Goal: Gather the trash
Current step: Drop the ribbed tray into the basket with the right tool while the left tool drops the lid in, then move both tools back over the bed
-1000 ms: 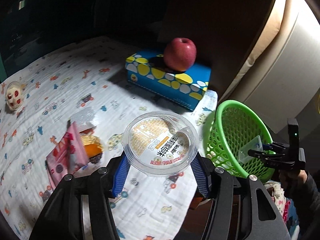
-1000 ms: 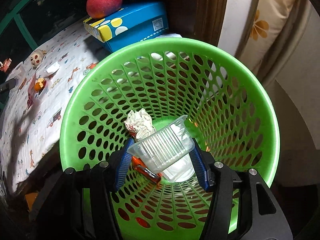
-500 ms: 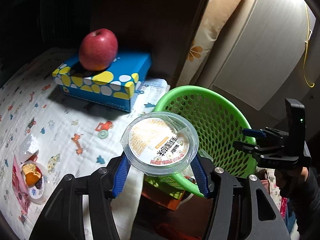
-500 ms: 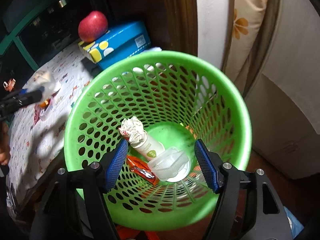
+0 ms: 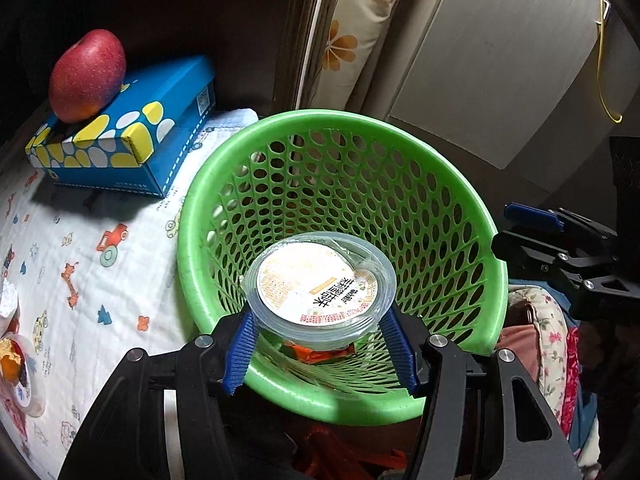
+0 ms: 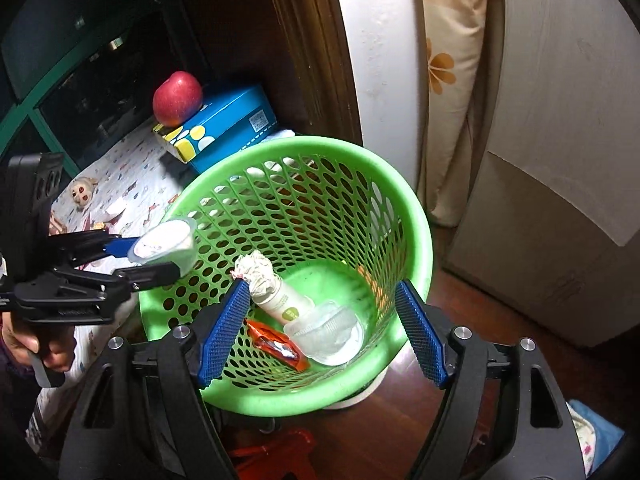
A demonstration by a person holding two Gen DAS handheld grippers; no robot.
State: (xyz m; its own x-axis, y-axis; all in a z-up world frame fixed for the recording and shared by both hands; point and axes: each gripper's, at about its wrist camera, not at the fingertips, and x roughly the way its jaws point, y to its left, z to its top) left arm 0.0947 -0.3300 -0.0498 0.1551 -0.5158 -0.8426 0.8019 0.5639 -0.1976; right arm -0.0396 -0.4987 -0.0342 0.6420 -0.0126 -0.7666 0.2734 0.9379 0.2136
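Observation:
My left gripper [image 5: 320,344] is shut on a round clear plastic cup with a printed lid [image 5: 318,286] and holds it over the near rim of the green mesh basket [image 5: 340,132]. The cup also shows in the right wrist view [image 6: 164,246]. My right gripper [image 6: 320,328] is open and empty, above the basket [image 6: 420,220]. Inside the basket lie a clear plastic tub [image 6: 328,330], a white bottle with crumpled paper [image 6: 268,284] and an orange wrapper [image 6: 276,344].
A blue spotted box [image 5: 120,136] with a red apple [image 5: 86,74] on it stands on the patterned cloth [image 5: 80,248] left of the basket. A food cup with orange peel [image 5: 12,364] lies at the far left. Cabinet panels and a flowered pillow stand behind.
My left gripper carried the lidded cup from over the cloth to over the basket. My right gripper opened, dropped the clear tub into the basket and pulled back upward.

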